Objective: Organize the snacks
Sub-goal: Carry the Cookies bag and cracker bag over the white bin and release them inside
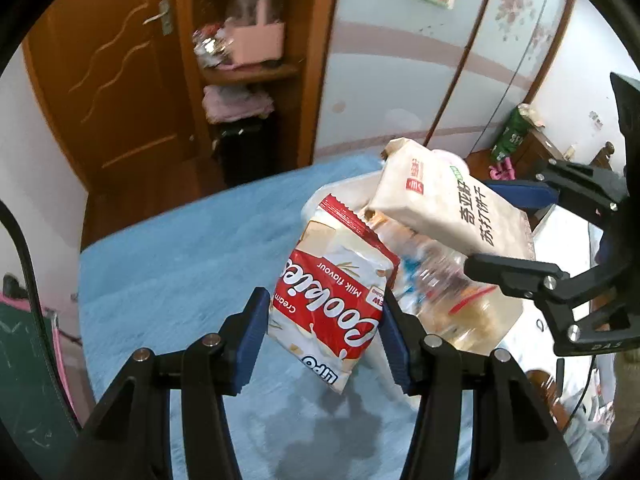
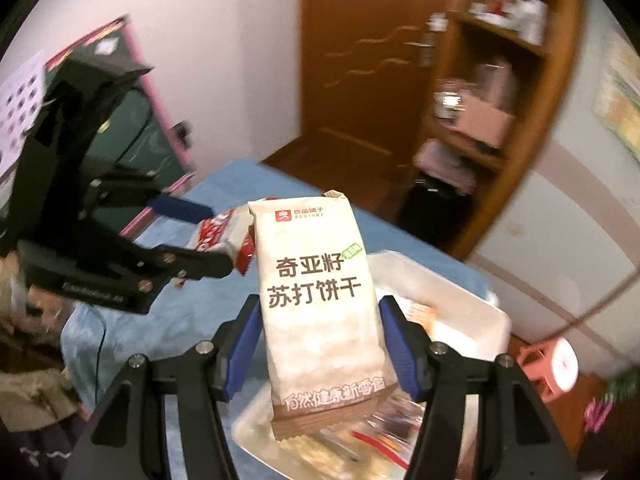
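My left gripper (image 1: 324, 316) is shut on a red and white cookies packet (image 1: 332, 292), lifted above the blue bed cover (image 1: 180, 272). My right gripper (image 2: 318, 342) is shut on a tall beige cracker packet (image 2: 316, 300) with black Chinese lettering. In the left wrist view the cracker packet (image 1: 448, 200) hangs to the right, clamped by the right gripper (image 1: 516, 232). Seen from the right wrist, the left gripper (image 2: 200, 236) holds the cookies packet (image 2: 224, 236) at the left. Below both lies a white tray (image 2: 472, 304) with several blurred snack packets.
A wooden door (image 1: 116, 80) and open shelves (image 1: 248, 72) with a pink box stand beyond the bed. A green chalkboard (image 2: 132, 132) leans at the left wall. A pink stool (image 2: 548, 364) stands on the floor at the right. A wardrobe front (image 1: 400, 72) is behind.
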Tool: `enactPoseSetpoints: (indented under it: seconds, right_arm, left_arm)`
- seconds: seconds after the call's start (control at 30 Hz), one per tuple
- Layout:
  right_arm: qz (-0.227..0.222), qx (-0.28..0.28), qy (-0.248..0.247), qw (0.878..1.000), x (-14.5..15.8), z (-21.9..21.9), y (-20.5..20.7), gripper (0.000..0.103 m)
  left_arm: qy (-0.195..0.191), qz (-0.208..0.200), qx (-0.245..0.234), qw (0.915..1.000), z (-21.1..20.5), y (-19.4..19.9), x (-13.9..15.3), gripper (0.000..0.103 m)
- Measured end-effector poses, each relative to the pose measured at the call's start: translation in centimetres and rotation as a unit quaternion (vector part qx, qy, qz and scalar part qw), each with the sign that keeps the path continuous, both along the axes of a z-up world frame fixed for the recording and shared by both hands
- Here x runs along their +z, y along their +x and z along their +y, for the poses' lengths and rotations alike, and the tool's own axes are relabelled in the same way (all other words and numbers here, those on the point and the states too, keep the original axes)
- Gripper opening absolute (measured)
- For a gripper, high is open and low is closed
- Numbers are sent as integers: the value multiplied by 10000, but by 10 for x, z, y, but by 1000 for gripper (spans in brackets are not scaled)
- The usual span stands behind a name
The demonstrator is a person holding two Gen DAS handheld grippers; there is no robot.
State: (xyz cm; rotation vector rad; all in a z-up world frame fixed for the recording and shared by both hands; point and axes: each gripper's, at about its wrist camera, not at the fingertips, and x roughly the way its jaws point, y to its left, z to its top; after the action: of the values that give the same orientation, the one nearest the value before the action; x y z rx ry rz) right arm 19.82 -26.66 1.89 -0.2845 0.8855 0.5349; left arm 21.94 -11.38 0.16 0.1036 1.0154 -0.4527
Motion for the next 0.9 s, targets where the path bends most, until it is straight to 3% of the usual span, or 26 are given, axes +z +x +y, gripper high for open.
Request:
enactPoseSetpoints:
  seconds: [0.23,0.47,0.6,0.7,0.9]
  right_arm:
    - [-70,-1080,-24,9941,-6,-76,26,60]
    - [272,-1842,133,9824,-44,-121,59,60]
    - [483,-2050,1,9776,-67,-122,70,60]
    - [574,-2102,-61,9760,-77,-120,75,60]
    - [600,-2132,67,9751,-81,-117,70,60]
  left_arm:
    - [-18,138,-15,9999,-83,23,0,53]
    - [259,605,147,9977,-137,56,-47,53]
    - [374,878,280,9950,-146,69,-75,54]
    - [301,1229,427,9910,-142,79,-91,64]
    - [97,1435,629,9876,-120,77,-95,72]
